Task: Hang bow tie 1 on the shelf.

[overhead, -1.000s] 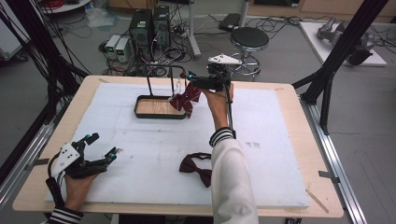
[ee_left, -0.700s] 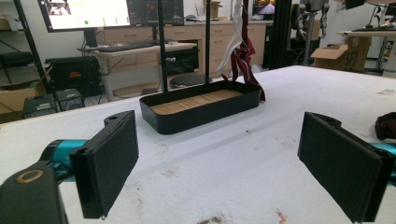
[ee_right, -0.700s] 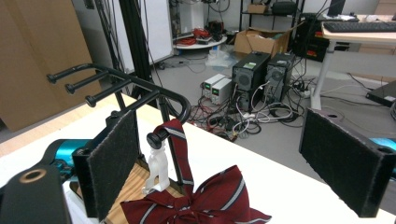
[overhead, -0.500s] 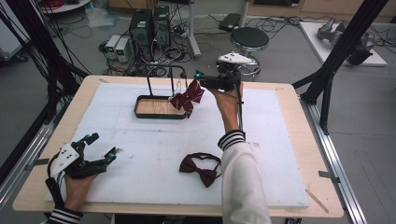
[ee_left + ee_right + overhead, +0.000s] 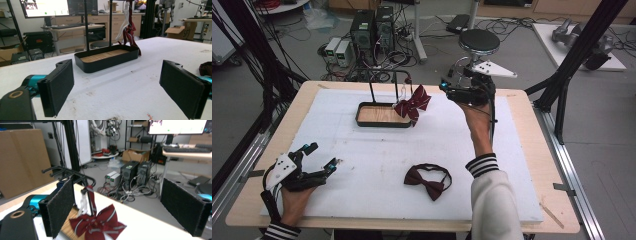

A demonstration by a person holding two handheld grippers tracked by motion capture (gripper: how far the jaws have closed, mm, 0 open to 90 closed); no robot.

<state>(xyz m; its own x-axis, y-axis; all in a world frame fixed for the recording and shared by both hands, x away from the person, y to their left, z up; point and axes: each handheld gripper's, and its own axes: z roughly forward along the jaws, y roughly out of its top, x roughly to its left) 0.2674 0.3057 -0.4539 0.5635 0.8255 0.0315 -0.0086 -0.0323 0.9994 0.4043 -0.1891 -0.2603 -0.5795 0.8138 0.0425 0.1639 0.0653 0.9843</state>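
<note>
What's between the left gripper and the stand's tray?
Nothing. The high view shows bare white mat between the left gripper and the tray; the left gripper view shows the same.

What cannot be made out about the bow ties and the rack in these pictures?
- Striped bow tie: left gripper view, top cut off by the frame edge, so its hook is unseen.
- Dark bow tie: left gripper view, mostly hidden by a jaw.
- Rack tray: right gripper view, hidden behind the left-hand jaw.
</note>
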